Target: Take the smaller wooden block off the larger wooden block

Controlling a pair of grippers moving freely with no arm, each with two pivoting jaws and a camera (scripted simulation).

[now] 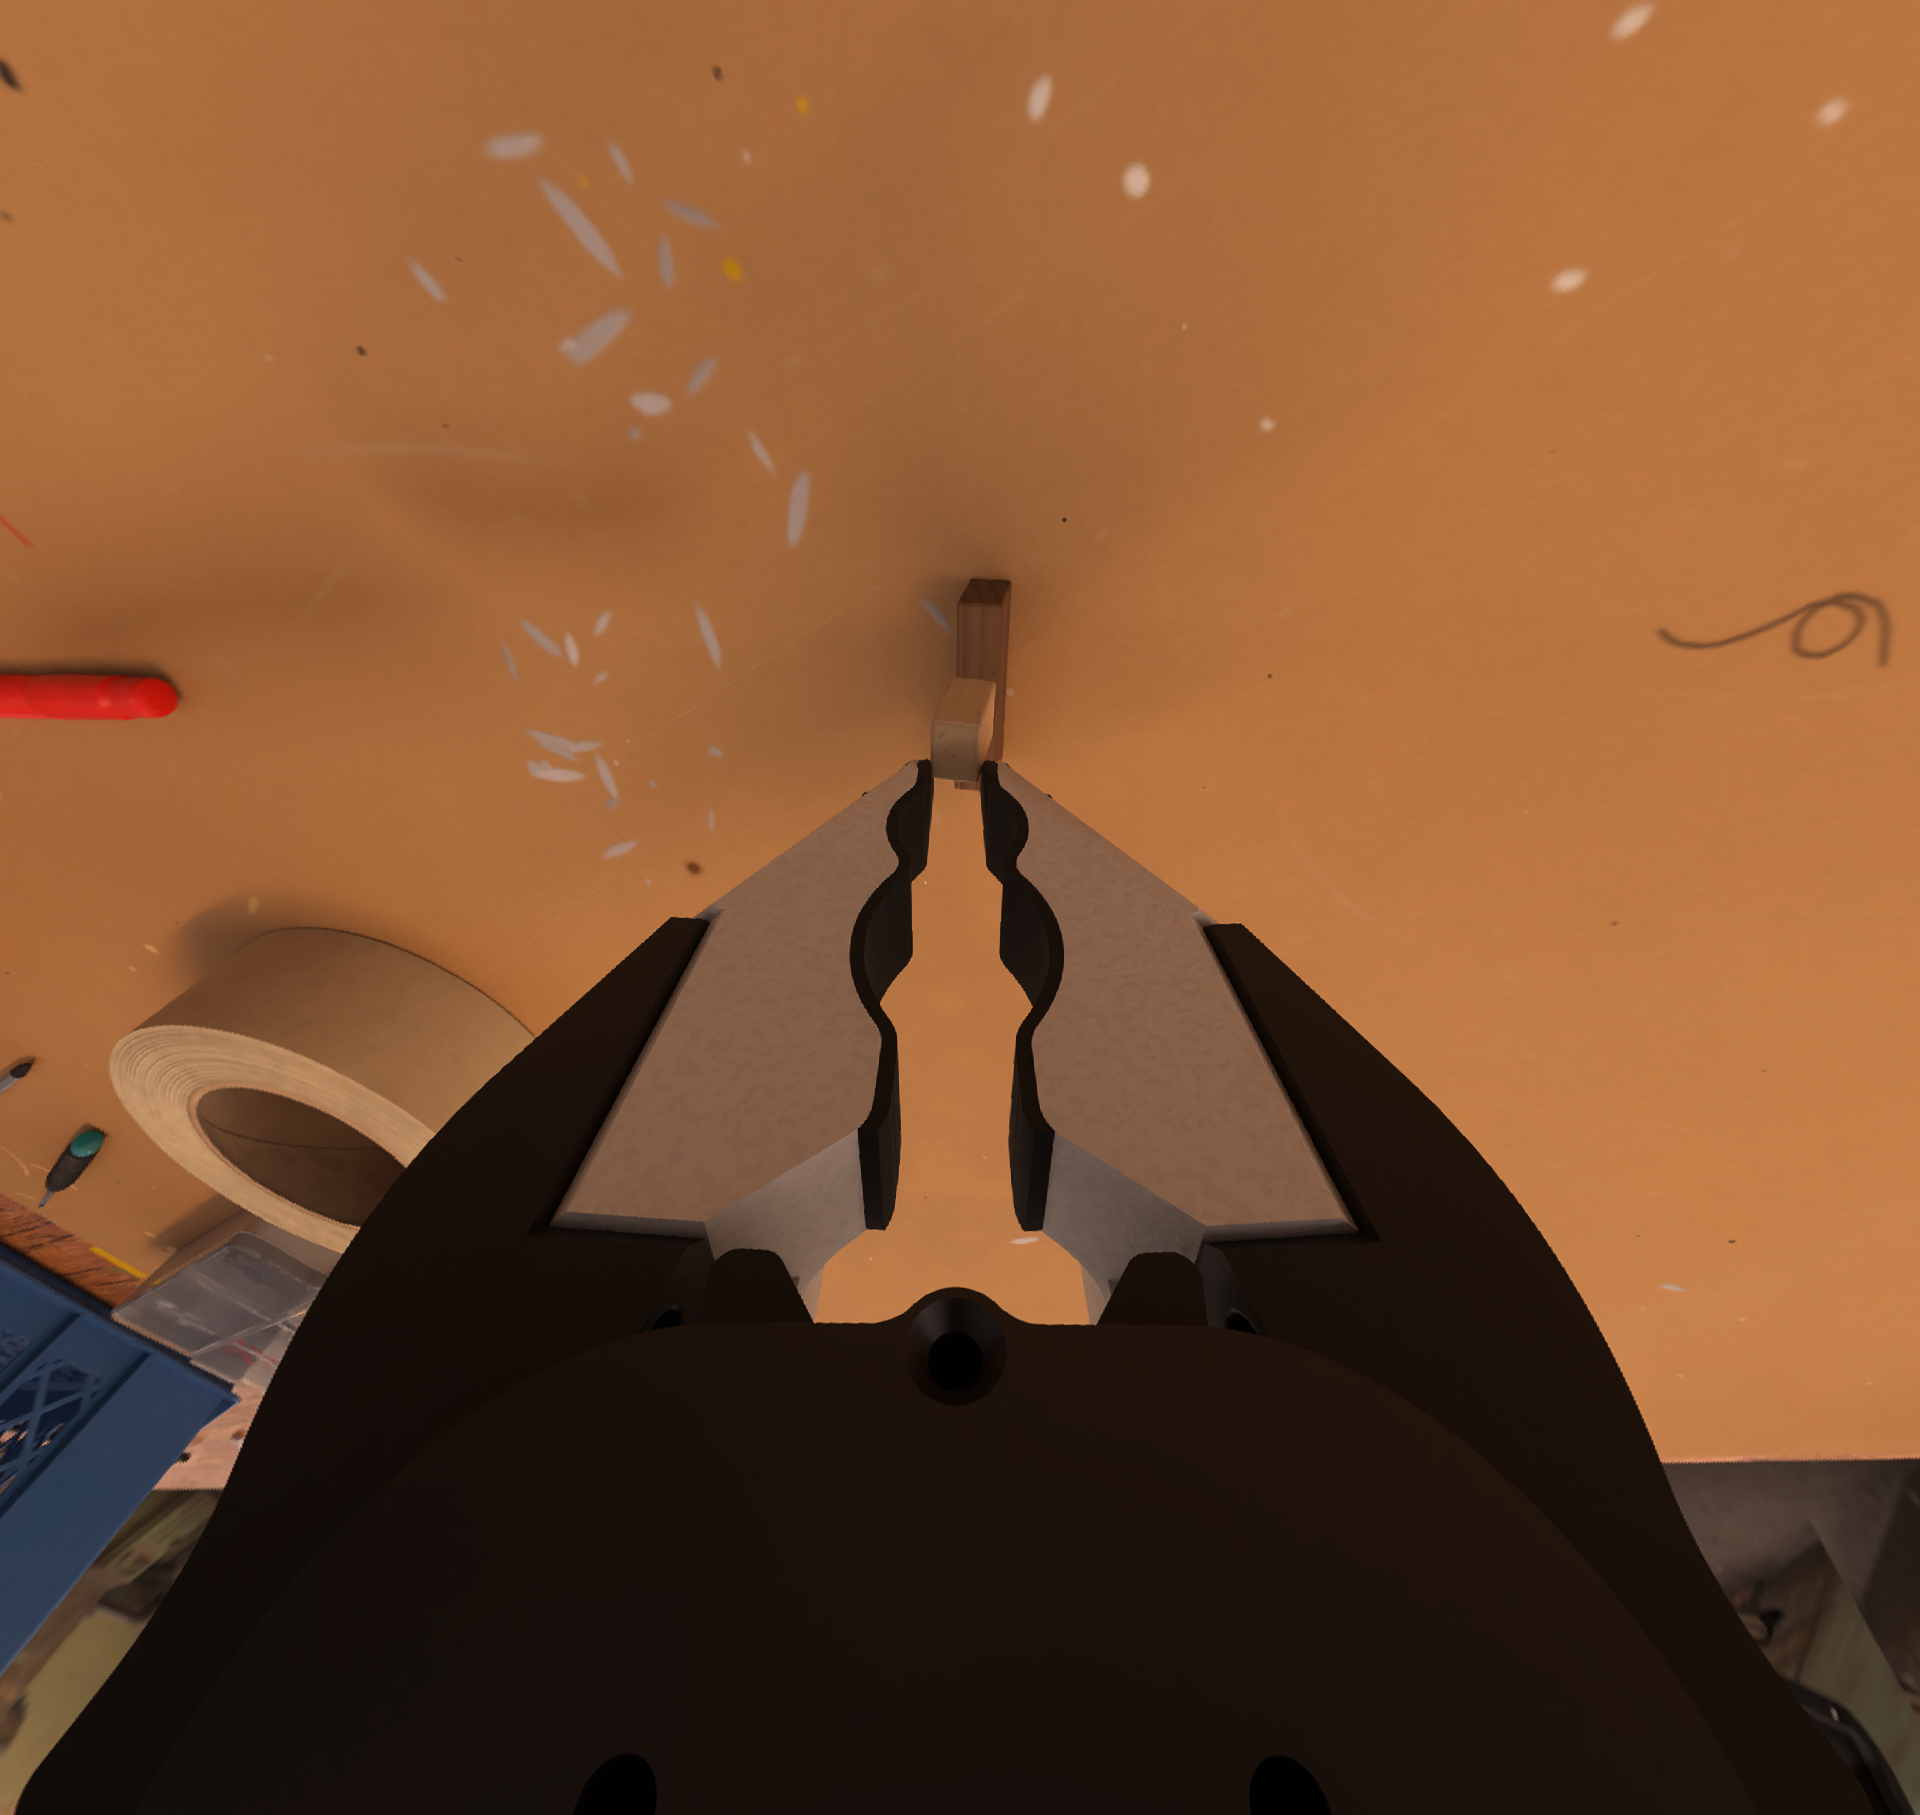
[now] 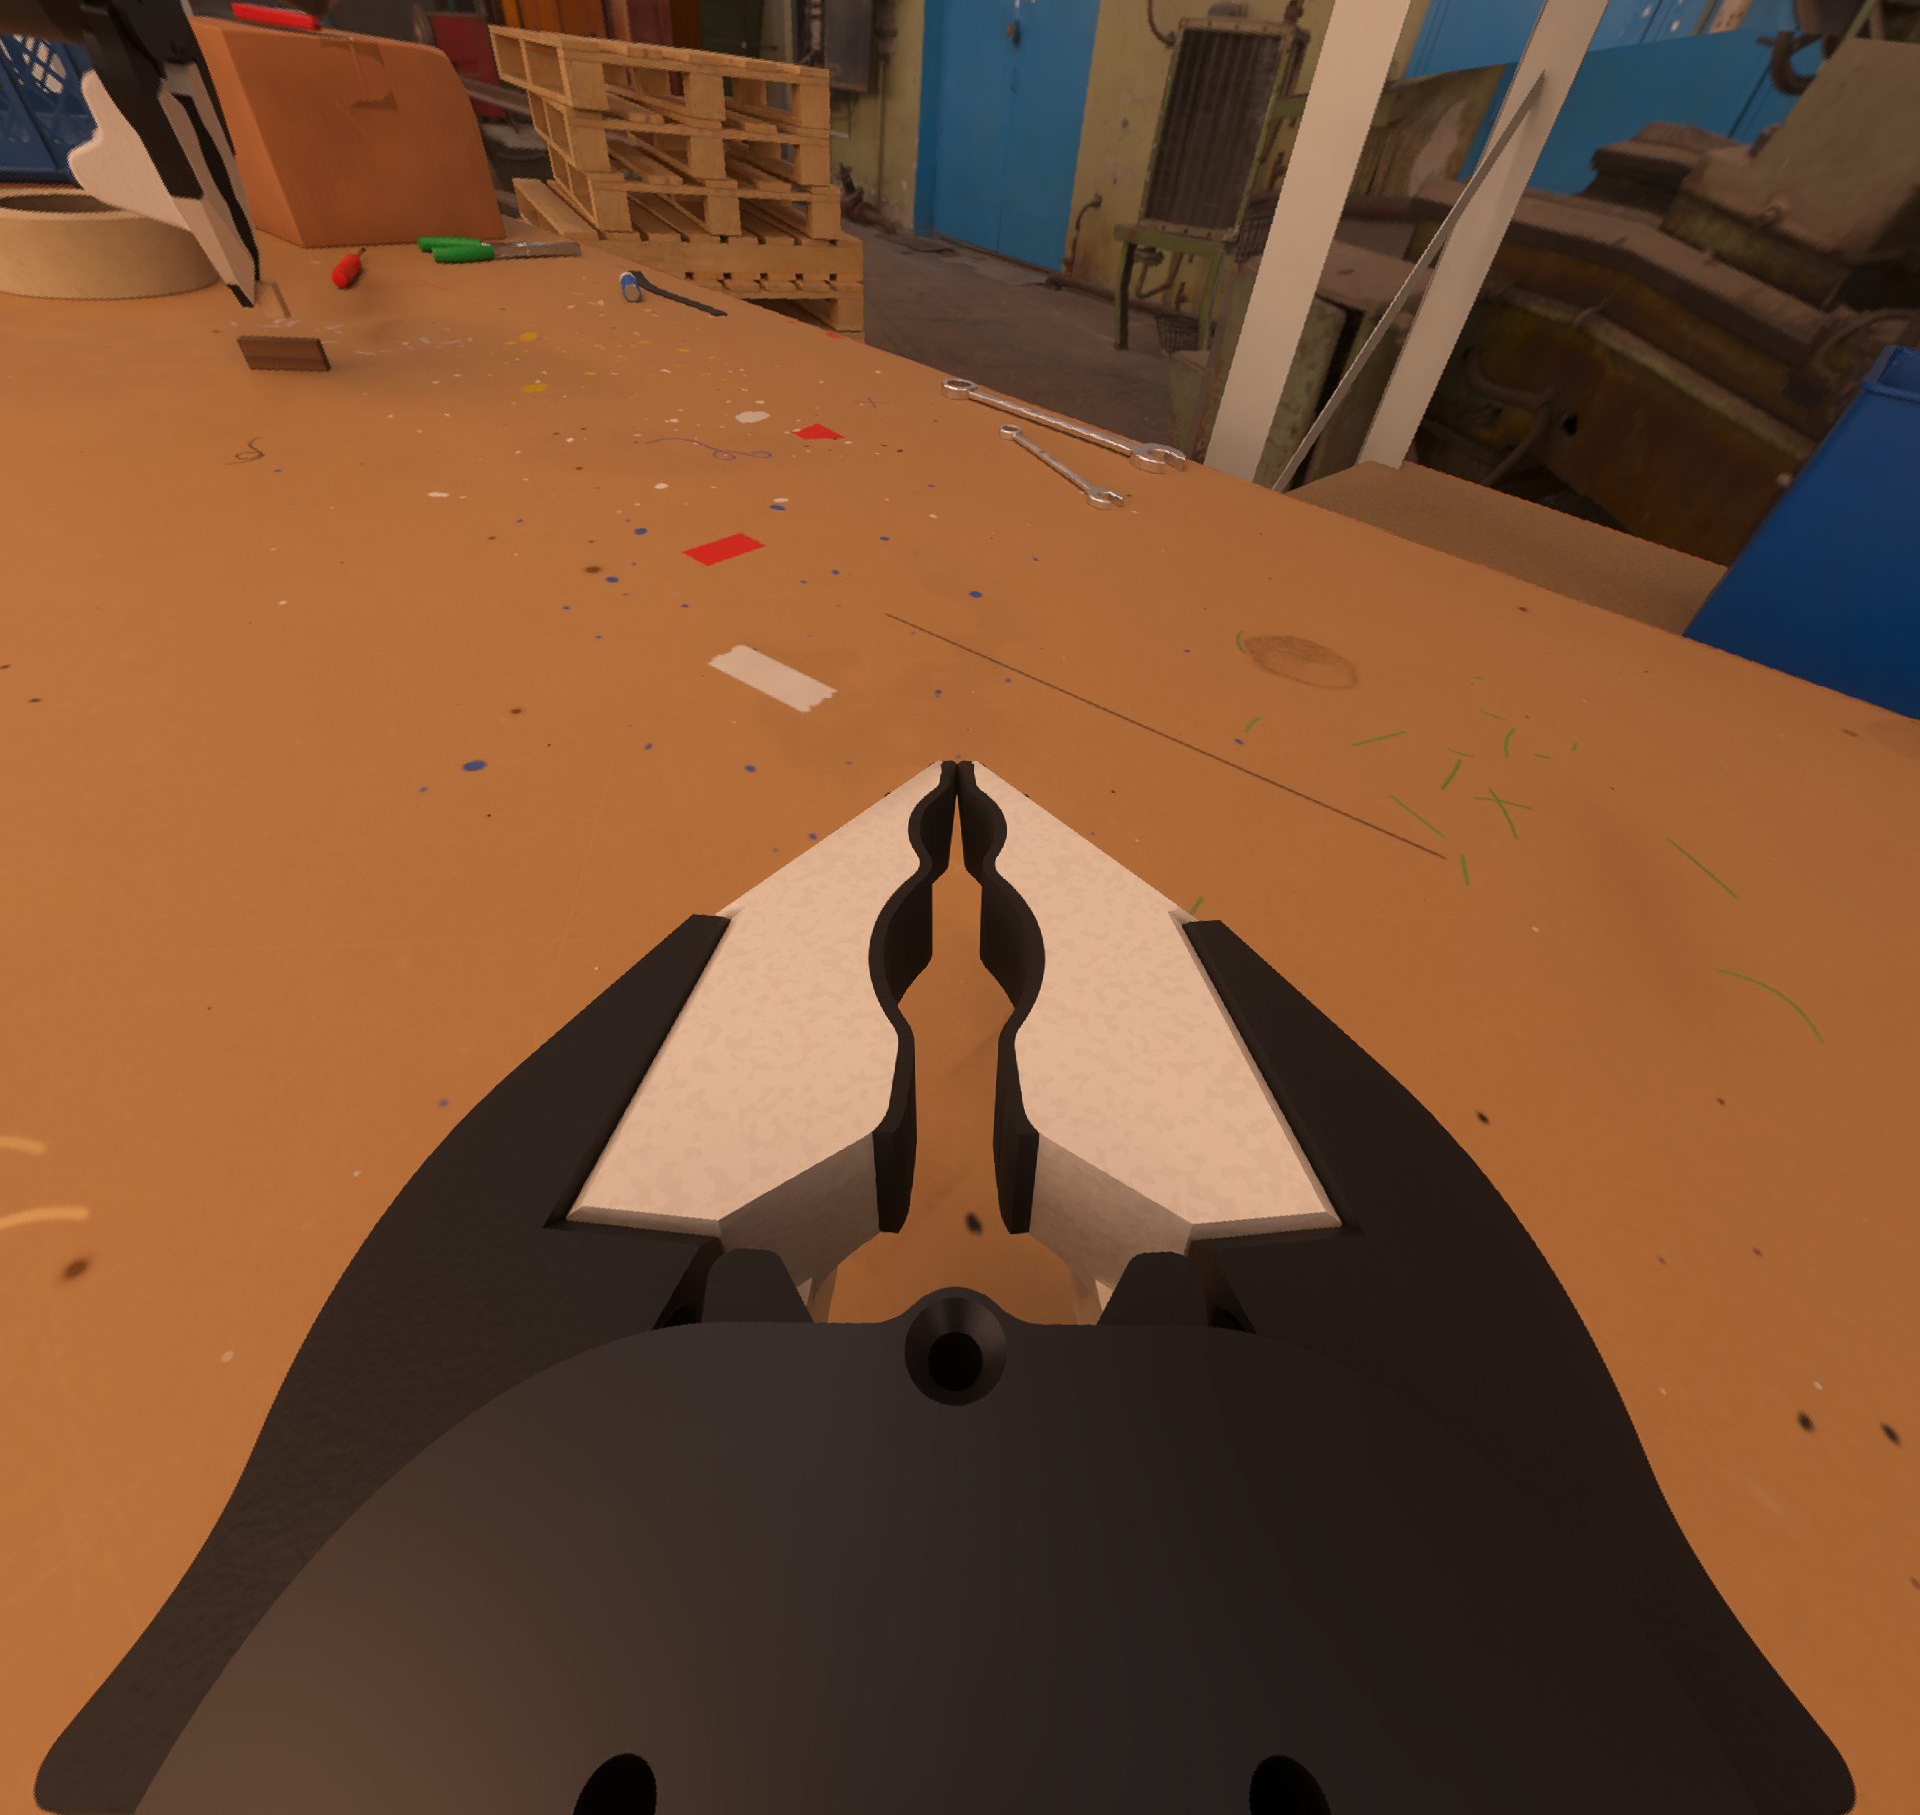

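The smaller block (image 1: 958, 739), pale wood, sits between the fingertips of my left gripper (image 1: 956, 770), which is shut on it. The larger block (image 1: 985, 633), dark brown wood, lies flat on the orange table just beyond and under it. In the right wrist view the left gripper (image 2: 247, 295) points down at the far left, with its tips a little above the dark block (image 2: 283, 352); the pale block is barely visible there. My right gripper (image 2: 956, 768) is shut and empty, low over the table's middle, far from both blocks.
A roll of tape (image 1: 301, 1069), a red tool handle (image 1: 88, 697) and a blue crate (image 1: 62, 1381) lie left of the blocks. Two wrenches (image 2: 1060, 430) lie near the table's far edge. A green-handled tool (image 2: 468, 250) and an orange wooden box (image 2: 343, 134) stand behind the blocks.
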